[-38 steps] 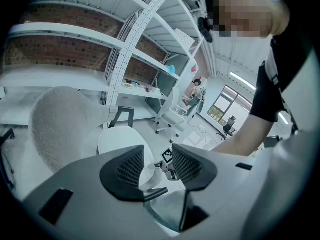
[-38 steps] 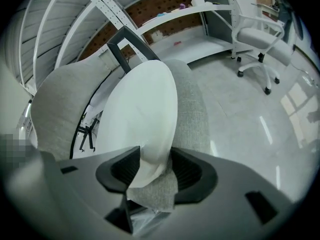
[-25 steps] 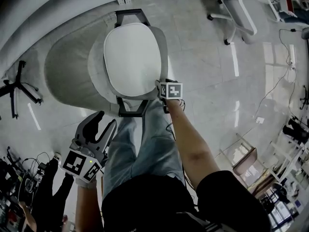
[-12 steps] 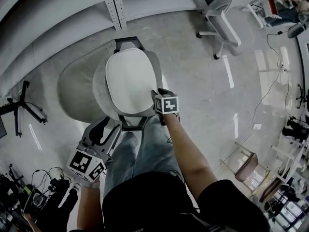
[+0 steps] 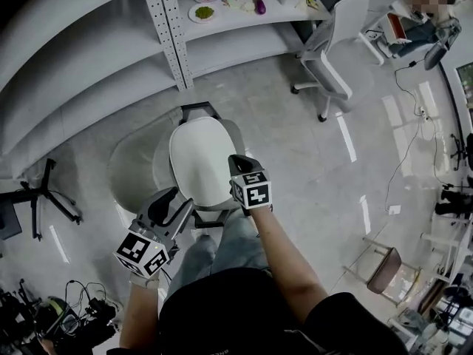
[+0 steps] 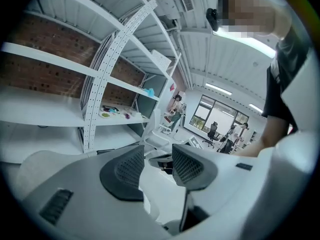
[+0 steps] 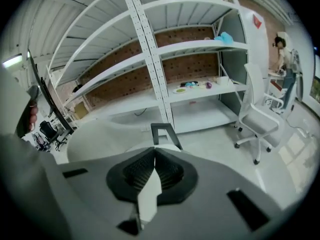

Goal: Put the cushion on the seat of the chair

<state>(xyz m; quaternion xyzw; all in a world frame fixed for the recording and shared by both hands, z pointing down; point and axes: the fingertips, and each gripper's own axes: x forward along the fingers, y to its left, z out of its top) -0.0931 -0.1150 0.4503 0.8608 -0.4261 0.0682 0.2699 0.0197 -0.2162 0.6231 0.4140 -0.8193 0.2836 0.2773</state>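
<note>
already flat on the chair (image 5: 160, 170) seat: white cushion (image 5: 201, 161), long way running front to back. right gripper (image 5: 238, 161) just snapped shut on nothing, up over its near right edge. left gripper (image 5: 171, 207) spread open, empty, by the near left corner, farther off.

the right tongs (image 5: 238, 165) rose off the near right edge of the cushion (image 5: 201, 157), and their jaws closed on nothing. the left tongs (image 5: 171, 204) rose too, coming nearer the chair (image 5: 194, 111). the view pulled back, bringing a far shelf (image 5: 229, 17) into sight.
</note>
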